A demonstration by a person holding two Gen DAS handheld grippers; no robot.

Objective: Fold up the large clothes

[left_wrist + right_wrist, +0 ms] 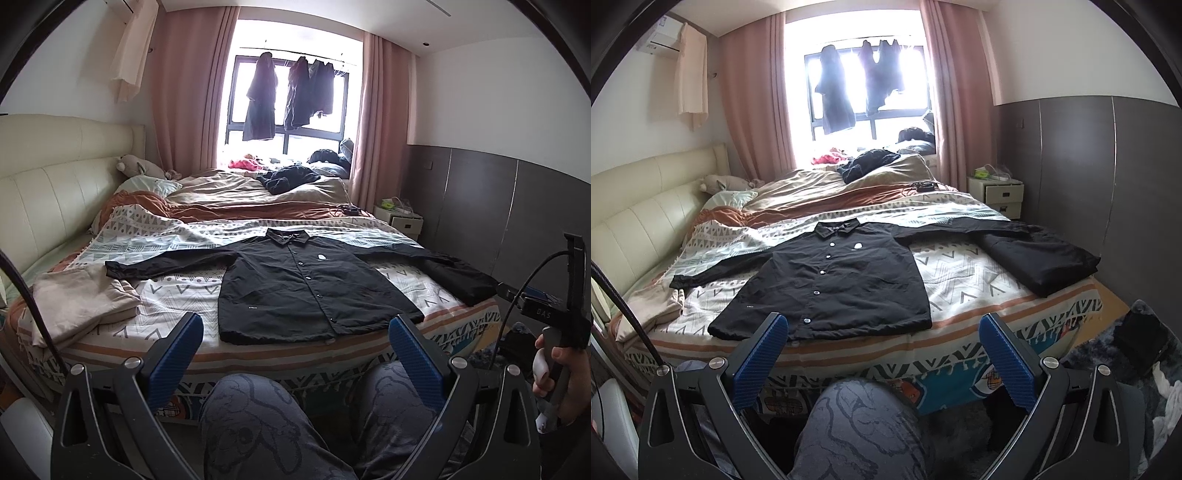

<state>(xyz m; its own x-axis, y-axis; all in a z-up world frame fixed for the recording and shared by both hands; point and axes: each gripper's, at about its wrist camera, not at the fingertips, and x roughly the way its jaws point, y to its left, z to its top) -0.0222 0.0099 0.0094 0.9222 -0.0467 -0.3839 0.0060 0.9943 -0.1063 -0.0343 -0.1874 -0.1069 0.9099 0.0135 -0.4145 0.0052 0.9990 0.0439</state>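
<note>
A black button-up shirt [295, 284] lies flat, front up, on the patterned bedspread [177, 291], collar toward the window and both sleeves spread out sideways. It also shows in the right wrist view [831, 280], with its right sleeve [1041, 258] reaching the bed's right edge. My left gripper [295, 328] is open and empty, held back from the bed's near edge above my knees. My right gripper [884, 328] is open and empty, also short of the shirt's hem. The right gripper's body shows at the right of the left wrist view [554, 314].
Folded beige clothes [81, 306] sit on the bed left of the shirt. A rumpled duvet [258, 195] and a dark garment [288, 177] lie farther back. A cream headboard [55, 192] is on the left and a nightstand [1001, 195] on the right. My patterned trouser legs [277, 424] are below.
</note>
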